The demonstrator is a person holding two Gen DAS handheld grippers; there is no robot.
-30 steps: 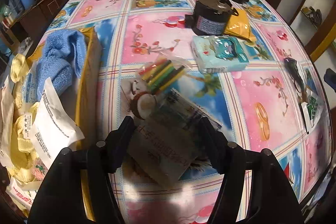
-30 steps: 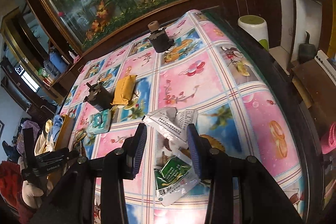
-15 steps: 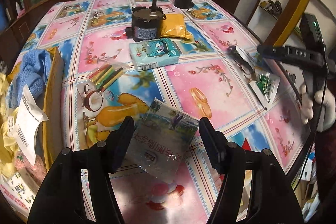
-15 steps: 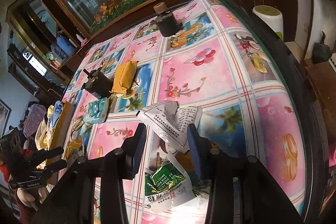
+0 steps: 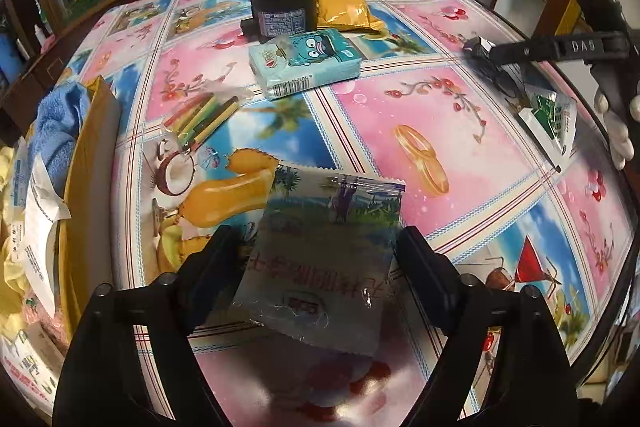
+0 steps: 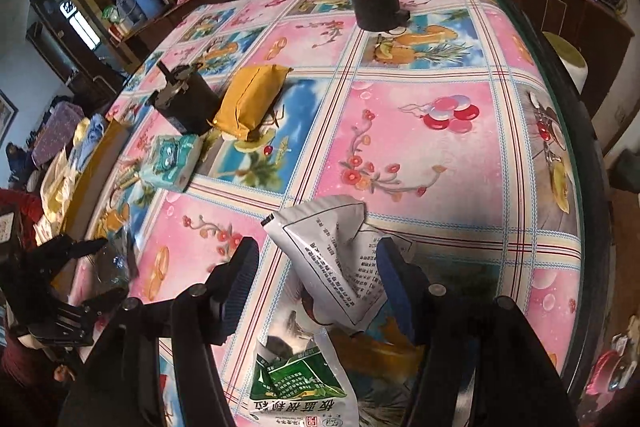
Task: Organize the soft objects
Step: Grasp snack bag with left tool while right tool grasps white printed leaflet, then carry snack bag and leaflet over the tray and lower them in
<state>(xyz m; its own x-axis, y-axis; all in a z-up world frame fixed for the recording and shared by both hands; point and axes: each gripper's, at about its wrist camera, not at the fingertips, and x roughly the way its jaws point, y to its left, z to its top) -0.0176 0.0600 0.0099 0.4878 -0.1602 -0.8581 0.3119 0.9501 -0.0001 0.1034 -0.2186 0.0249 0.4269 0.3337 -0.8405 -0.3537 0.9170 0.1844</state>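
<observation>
The left gripper (image 5: 316, 259) stands wide apart, its 2 fingers (image 5: 218, 255) flanking a clear plastic packet (image 5: 324, 259) that lies flat on the tablecloth (image 5: 400, 115) at the lower middle of the left wrist view; whether either finger touches the packet cannot be told. The right gripper (image 6: 316, 287) is likewise spread, its fingers on either side of a crumpled white printed pouch (image 6: 336, 259) at the lower middle of its own view, the right-hand pad (image 6: 394, 287) just beside the pouch edge. A green-and-white sachet (image 6: 296, 387) lies just below that pouch.

At the right edge of the left wrist view a white-gloved hand (image 5: 616, 131) holds the other tool, angled down over the table.

On the bright pink-and-blue cloth sit a teal tissue pack (image 5: 304, 63), a yellow pouch (image 5: 348, 11), 2 black motors (image 5: 284, 11) and a bag of coloured sticks (image 5: 200, 119). At the left edge a yellow box (image 5: 92, 155) holds a blue towel (image 5: 56, 127) and white packets. Dark wooden cabinets and a flower mural stand behind.
</observation>
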